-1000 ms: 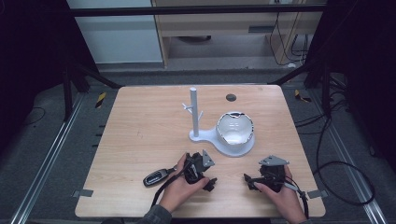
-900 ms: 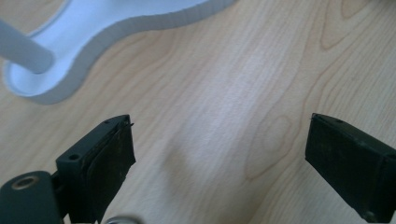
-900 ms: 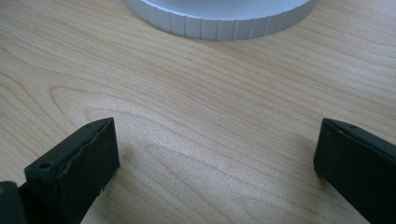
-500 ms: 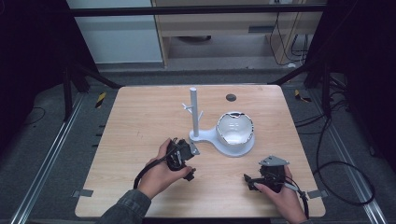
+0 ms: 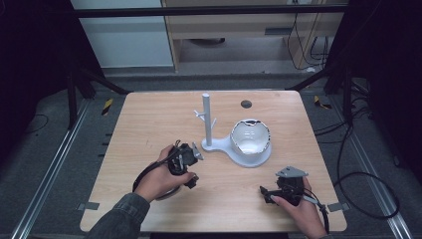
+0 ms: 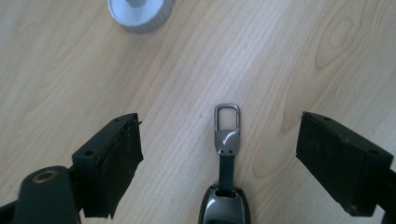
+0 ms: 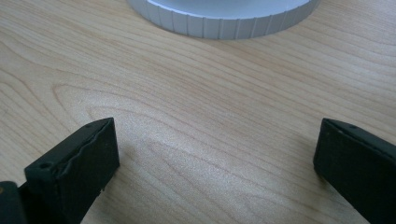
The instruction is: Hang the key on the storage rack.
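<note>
left fingers wide over the key fob

your left gripper (image 6: 219,154) has its fingers (image 6: 112,158) spread wide, and they have just been closing a little. a key fob (image 6: 226,205) lies between them on the tabletop (image 6: 280,56), untouched by either pad, its short strap running up to a metal clip ring (image 6: 227,128). past the ring sits the round foot of the white stand (image 6: 140,14). from above, your left hand (image 5: 166,174) holds that gripper near the post of the stand (image 5: 206,119), whose base carries a white bowl (image 5: 251,137).

your right gripper (image 7: 215,163) also has its fingers (image 7: 79,163) wide apart, with bare wood between them and the ribbed rim of the stand's base (image 7: 224,23) ahead. your right hand (image 5: 293,199) rests near the front right of the tabletop.
</note>
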{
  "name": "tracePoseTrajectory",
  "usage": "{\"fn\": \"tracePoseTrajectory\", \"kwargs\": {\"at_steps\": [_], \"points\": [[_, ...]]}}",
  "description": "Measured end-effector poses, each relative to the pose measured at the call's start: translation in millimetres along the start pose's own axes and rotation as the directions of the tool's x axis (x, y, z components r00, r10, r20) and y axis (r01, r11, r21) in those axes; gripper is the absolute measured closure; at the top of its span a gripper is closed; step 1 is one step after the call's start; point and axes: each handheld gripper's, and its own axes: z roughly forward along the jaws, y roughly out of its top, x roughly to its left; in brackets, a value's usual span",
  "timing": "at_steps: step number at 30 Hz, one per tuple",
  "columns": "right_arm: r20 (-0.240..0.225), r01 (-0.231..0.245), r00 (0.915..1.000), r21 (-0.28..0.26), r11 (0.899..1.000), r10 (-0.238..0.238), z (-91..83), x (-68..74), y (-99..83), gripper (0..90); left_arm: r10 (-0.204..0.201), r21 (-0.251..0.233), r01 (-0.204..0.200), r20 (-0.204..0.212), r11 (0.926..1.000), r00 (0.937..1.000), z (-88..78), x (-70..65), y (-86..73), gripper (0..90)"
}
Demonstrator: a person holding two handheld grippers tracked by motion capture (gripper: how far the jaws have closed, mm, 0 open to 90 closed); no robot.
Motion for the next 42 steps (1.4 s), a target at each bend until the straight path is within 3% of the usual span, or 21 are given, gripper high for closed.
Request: {"fn": "tracePoseTrajectory", "kwargs": {"at_steps": [5, 8, 13, 20, 22, 29, 34, 36, 37, 42], "points": [[0.0, 0.002, 1.0, -0.001, 1.0, -0.002, 0.0, -0.1, 0.0, 0.4, -0.01, 0.068, 0.007, 0.045, 0.9977, 0.9989, 4.0, 1.3, -6.5, 11.8], [0.001, 0.001, 1.0, 0.0, 1.0, -0.001, -0.1, 0.1, -0.1, 0.4, 0.009, 0.11, -0.017, 0.075, 0.9937, 0.9971, 7.5, 0.5, -9.2, 11.0], [0.001, -0.003, 1.0, 0.001, 1.0, 0.003, -0.2, 0.5, -0.1, 0.4, 0.012, 0.143, -0.024, 0.089, 0.9894, 0.996, 13.3, 1.2, -11.9, 15.2], [0.001, 0.001, 1.0, 0.0, 1.0, -0.001, -0.2, 0.3, -0.1, 0.4, -0.001, 0.179, -0.019, 0.116, 0.9836, 0.9933, 20.7, 3.5, -13.3, 25.4], [0.001, 0.001, 1.0, 0.0, 1.0, -0.001, -0.2, 0.2, -0.1, 0.4, 0.003, 0.202, -0.028, 0.127, 0.979, 0.9919, 25.0, 3.4, -15.0, 29.4], [0.001, 0.0, 1.0, 0.0, 1.0, 0.0, -0.2, 0.3, -0.1, 0.4, -0.038, 0.214, 0.007, 0.142, 0.9769, 0.9891, 34.7, 11.8, -13.2, 45.5], [-0.001, -0.001, 1.0, 0.001, 1.0, 0.001, -0.3, 0.5, -0.2, 0.4, -0.039, 0.232, 0.0, 0.163, 0.9727, 0.9858, 40.0, 13.6, -9.1, 53.5], [-0.001, -0.001, 1.0, 0.001, 1.0, 0.001, -0.3, 0.5, -0.2, 0.4, -0.04, 0.244, -0.001, 0.161, 0.9697, 0.9861, 41.5, 14.0, -9.2, 55.0], [-0.001, -0.001, 1.0, 0.001, 1.0, 0.001, -0.3, 0.5, -0.2, 0.4, -0.028, 0.263, -0.014, 0.156, 0.9648, 0.9873, 42.2, 14.7, -10.3, 56.0], [-0.004, 0.0, 1.0, 0.001, 1.0, 0.0, -0.5, 0.5, -0.3, 0.4, -0.033, 0.256, -0.01, 0.161, 0.9665, 0.9865, 43.1, 16.0, -14.3, 59.7]]}}
